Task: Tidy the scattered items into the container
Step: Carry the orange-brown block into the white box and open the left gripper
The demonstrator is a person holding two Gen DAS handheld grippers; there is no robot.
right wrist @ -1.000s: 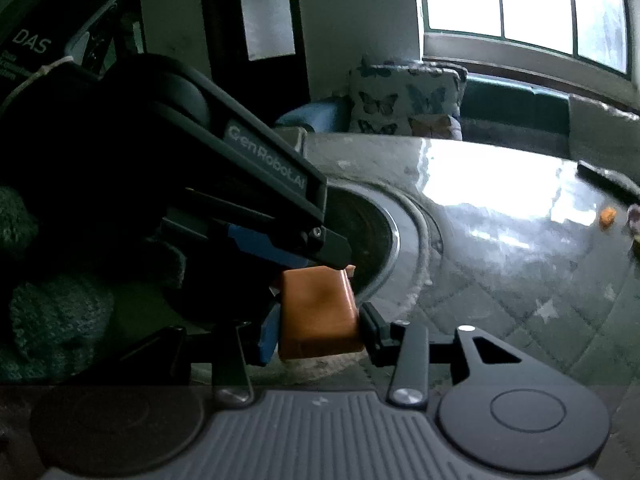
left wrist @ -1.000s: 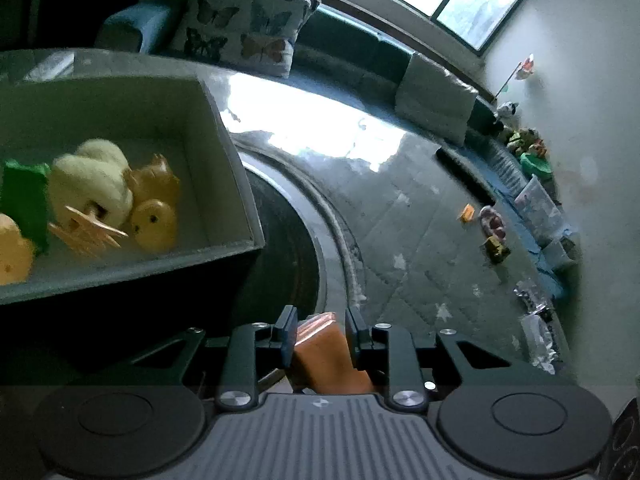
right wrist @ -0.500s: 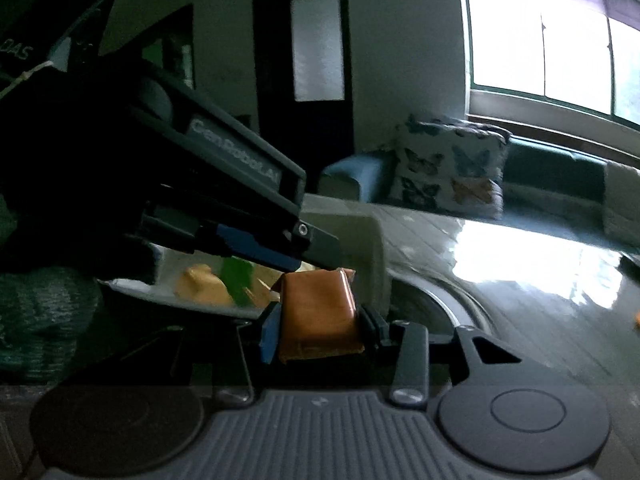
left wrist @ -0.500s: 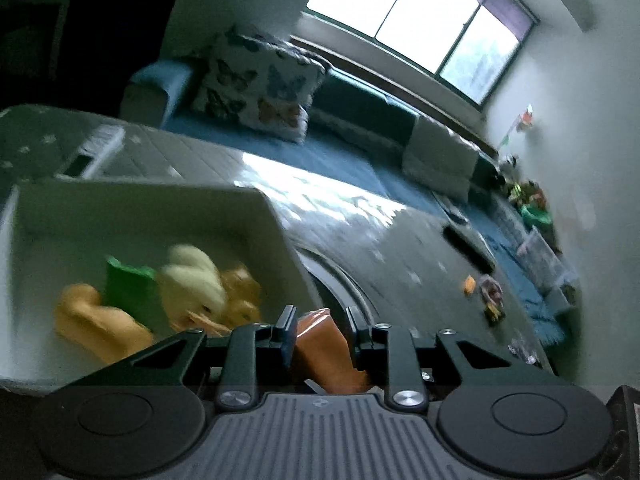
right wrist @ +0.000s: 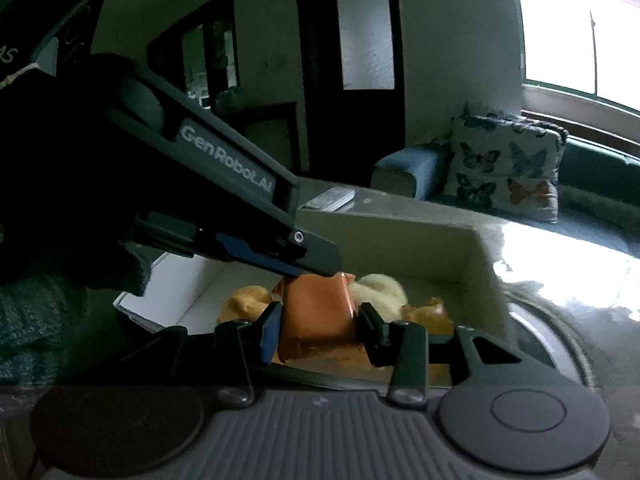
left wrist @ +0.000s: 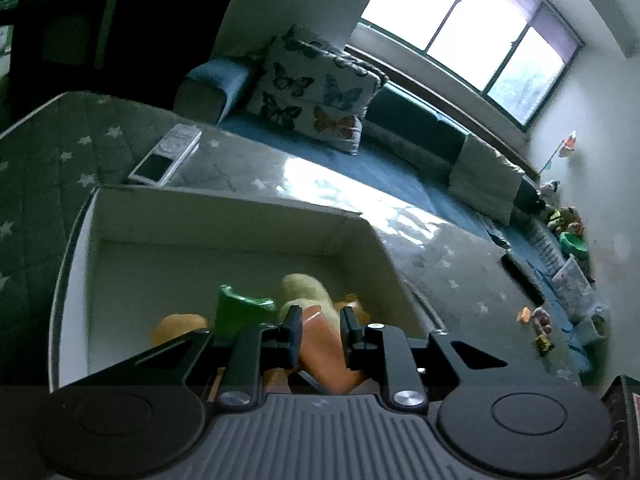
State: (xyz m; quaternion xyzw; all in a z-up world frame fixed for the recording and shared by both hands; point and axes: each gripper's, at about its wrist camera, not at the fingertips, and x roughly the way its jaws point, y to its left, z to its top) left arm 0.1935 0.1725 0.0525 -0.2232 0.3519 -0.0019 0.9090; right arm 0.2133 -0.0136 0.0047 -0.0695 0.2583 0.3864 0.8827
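I see an orange block (right wrist: pixel 316 316) with flat, smooth faces and rounded edges, a faint sheen on its right side; from the left wrist view it (left wrist: pixel 324 352) looks paler, peach-orange, and tapers upward. It sits above the near part of the white container (left wrist: pixel 224 216), held over the toys rather than resting among them. Both tools have it at once: my right hand-held gripper (right wrist: pixel 320 328) is clamped on its lower sides, the fingers (right wrist: pixel 269 332) pressing in from left and right, and my left hand-held gripper (left wrist: pixel 320 328) is closed on the same block, its dark pads tight against both flanks. In the right wrist view the left hand-held gripper (right wrist: pixel 316 260) reaches in from the upper left, lettered "GenRobot.AI", with its tip meeting the top of the block. Inside the container (right wrist: pixel 400 232) lie a pale yellow plush duck (left wrist: pixel 304 288), a green toy (left wrist: pixel 240 308) just left of it, an orange-yellow toy (left wrist: pixel 176 324) further left and another small orange one (right wrist: pixel 432 312) to the right, all blurred. The container stands on a grey tabletop (left wrist: pixel 440 264) with a star-patterned quilted cover and a bright glare from the window (left wrist: pixel 472 28). A white remote (left wrist: pixel 166 156) lies beyond the container's far wall. Behind it stands a blue sofa (left wrist: pixel 412 128) with a butterfly cushion (left wrist: pixel 312 92), and a few small toys (left wrist: pixel 538 320) are scattered far off to the right.
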